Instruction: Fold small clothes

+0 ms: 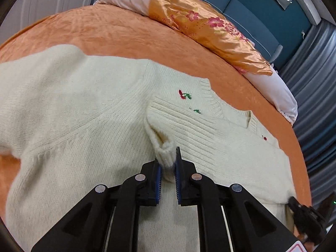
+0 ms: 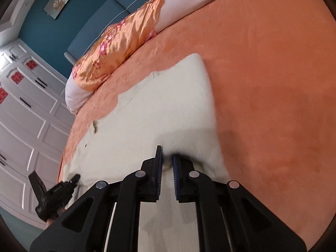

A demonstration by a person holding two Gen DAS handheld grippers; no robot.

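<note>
Fingers first: my left fingers point(image 1: 169, 163) are pinched tight on a little lump of the sweater point(image 1: 84, 109), at the ribbed cuff point(image 1: 166, 155) of a sleeve. The cuff sits bunched between the blue pads. My right fingers point(image 2: 167, 163) are also squeezed on a bit of white knit, but that picture is blurry, so I cannot say which part of the sweater it is.

The sweater is cream and fuzzy, with small red and green flowers point(image 1: 184, 95) stitched near the neck. It lies on the orange bed point(image 1: 117, 33). In my left view it fills the middle and spreads out toward 9 o'clock. The neck point(image 1: 212, 100) points toward 2 o'clock. A shiny flowered pillow point(image 1: 201, 25) lies far off at 1 o'clock, well away from the sweater.

I think the folding has only begun. The ribbed sleeve end point(image 1: 199, 121) lies across the chest, near the neck, so one sleeve looks like it is being laid in. The other side, out at 9 o'clock, looks wide and flat, not folded. The body is not folded in half yet.

What is left, I think: let this cuff lie flat, tuck in the other sleeve, then fold the bottom up to the top. The knit is soft and floppy, so it may slide or bunch up when I let go.
</note>
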